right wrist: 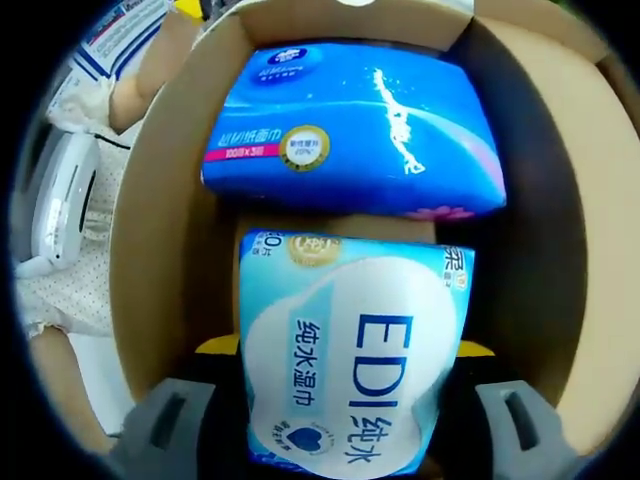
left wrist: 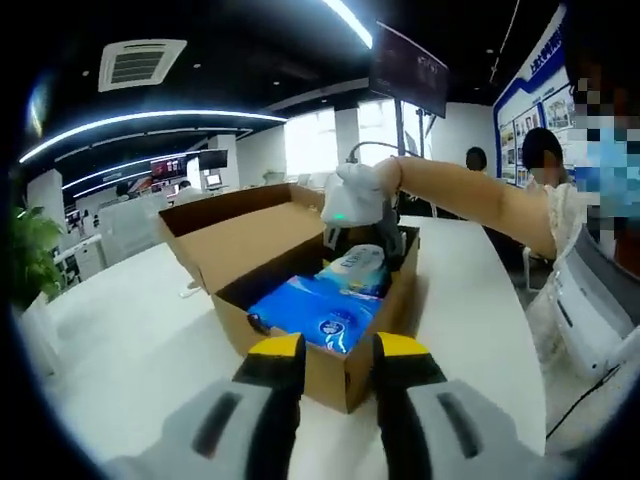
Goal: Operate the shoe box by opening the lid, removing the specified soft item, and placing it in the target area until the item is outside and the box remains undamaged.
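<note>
Cardboard shoe box sits open on the white surface, its lid folded back, so the opening step looks done and the removal step is in hand. Two soft packs lie inside: a dark blue tissue pack and a pale blue wet-wipe pack. The right tool is down in the box, its yellow-tipped jaws standing either side of the wet-wipe pack; whether they already pinch it I cannot tell. The left tool waits just outside the near end of the box, jaws parted and holding nothing. Next, I judge, the right tool needs a firm squeeze on the pack and a straight lift clear of the box walls, while the left could steady the cardboard.
</note>
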The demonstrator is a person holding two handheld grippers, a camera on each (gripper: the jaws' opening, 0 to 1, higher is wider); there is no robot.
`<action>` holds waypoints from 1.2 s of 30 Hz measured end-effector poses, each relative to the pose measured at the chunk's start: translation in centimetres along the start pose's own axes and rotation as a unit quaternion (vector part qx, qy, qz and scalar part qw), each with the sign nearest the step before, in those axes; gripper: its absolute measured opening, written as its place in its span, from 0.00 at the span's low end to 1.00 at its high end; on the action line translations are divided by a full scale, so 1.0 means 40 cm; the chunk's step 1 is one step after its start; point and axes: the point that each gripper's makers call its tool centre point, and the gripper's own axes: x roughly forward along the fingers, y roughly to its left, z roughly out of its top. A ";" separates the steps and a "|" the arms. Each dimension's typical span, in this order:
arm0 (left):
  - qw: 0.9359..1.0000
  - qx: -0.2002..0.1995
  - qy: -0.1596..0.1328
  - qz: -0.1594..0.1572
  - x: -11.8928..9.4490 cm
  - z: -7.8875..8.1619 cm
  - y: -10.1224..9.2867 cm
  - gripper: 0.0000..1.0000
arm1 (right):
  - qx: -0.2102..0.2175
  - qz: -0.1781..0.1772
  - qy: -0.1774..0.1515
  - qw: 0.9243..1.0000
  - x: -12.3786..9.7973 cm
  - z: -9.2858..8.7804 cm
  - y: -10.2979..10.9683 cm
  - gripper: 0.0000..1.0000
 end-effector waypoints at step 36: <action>0.999 -0.011 0.041 0.003 0.027 -0.055 0.016 0.28 | -0.020 0.000 0.016 1.000 -0.012 0.018 -0.010 0.73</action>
